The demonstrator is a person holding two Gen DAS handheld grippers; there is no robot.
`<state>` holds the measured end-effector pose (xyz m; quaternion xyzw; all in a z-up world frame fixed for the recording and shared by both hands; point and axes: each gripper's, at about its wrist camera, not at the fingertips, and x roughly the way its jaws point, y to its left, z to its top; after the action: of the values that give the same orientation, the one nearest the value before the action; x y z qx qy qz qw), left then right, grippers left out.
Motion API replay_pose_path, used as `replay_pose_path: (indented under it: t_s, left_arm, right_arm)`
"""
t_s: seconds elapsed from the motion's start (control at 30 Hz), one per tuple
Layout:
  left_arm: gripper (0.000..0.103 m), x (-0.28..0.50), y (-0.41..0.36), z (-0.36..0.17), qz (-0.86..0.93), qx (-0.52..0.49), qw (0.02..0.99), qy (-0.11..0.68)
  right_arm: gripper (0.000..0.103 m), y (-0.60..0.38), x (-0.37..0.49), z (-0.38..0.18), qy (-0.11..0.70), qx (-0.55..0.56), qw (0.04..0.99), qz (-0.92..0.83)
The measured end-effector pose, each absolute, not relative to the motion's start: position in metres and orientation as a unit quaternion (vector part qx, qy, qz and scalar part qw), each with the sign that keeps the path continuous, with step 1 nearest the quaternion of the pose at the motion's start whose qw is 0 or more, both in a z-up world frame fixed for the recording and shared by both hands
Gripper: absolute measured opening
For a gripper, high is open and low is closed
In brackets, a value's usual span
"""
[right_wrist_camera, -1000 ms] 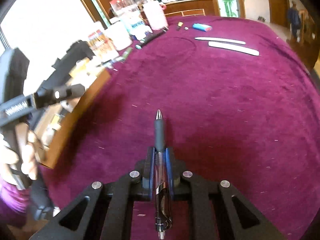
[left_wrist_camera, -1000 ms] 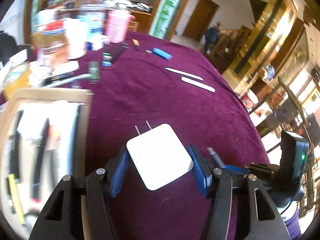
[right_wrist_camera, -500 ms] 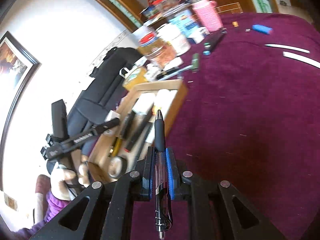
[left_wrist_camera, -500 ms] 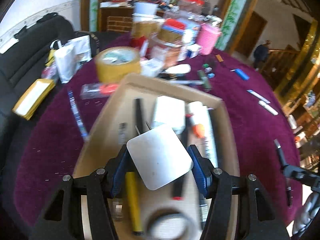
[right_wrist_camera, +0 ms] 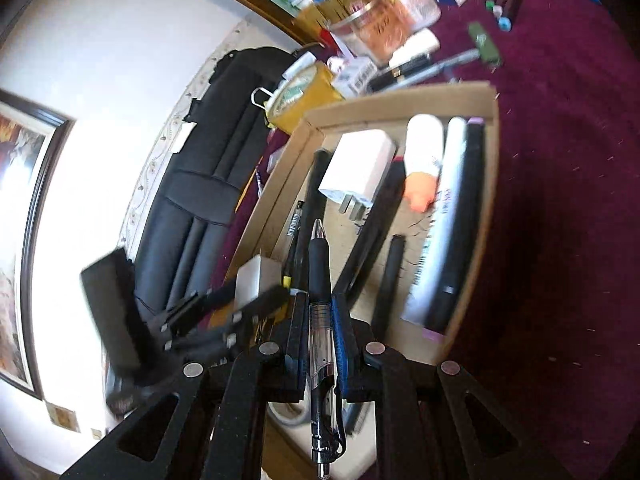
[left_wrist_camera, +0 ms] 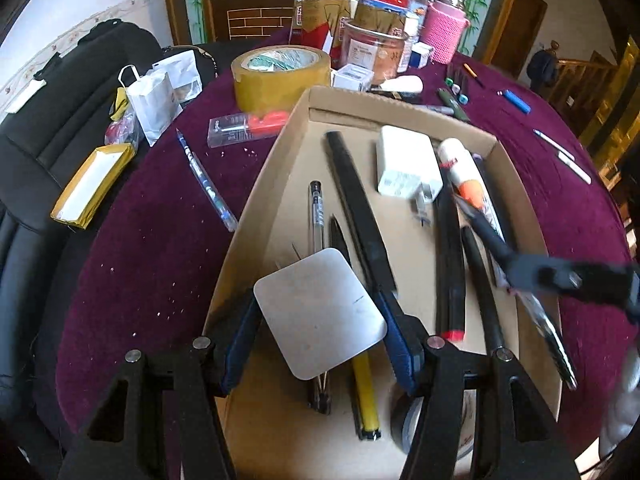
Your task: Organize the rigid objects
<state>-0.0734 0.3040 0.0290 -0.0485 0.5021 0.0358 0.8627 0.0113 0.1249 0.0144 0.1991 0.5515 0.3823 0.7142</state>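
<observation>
Now both loads hang over the cardboard box, which sits toward the desk's cluttered far-left side. At the box's left rim, the left gripper has its fingers clenched on a white charger, prongs pointing away. To its right, the right gripper pinches a black pen tight, tip aimed into the box. I'd lower the charger onto the bare cardboard beside the clear pen, not atop the black sticks. The black pen should go down parallel to those, then be let go.
</observation>
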Motion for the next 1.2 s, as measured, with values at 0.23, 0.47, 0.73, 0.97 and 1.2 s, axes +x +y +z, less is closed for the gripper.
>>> replay_pose_path:
  t_s: [0.23, 0.47, 0.73, 0.97, 1.2]
  left_arm:
    - [0.058, -0.09, 0.302, 0.031, 0.018, -0.052, 0.863, 0.502]
    - [0.065, -0.107, 0.309, 0.034, -0.004, -0.095, 0.873, 0.479]
    - [0.067, -0.128, 0.307, 0.05, -0.008, -0.107, 0.899, 0.424]
    - [0.096, -0.185, 0.277, 0.108, 0.114, -0.022, 0.967, 0.229]
    - [0.103, -0.215, 0.246, 0.125, 0.057, -0.068, 0.987, 0.132]
  right_arm:
    - [0.013, 0.164, 0.034, 0.008, 0.564, 0.205, 0.708, 0.372]
    - [0.014, 0.189, 0.041, -0.001, 0.569, 0.171, 0.724, 0.35]
    - [0.032, 0.179, 0.023, 0.025, 0.511, 0.114, 0.78, 0.344]
    - [0.055, 0.152, -0.021, 0.062, 0.406, 0.027, 0.857, 0.317]
    - [0.093, 0.119, -0.076, 0.086, 0.276, -0.005, 0.928, 0.25]
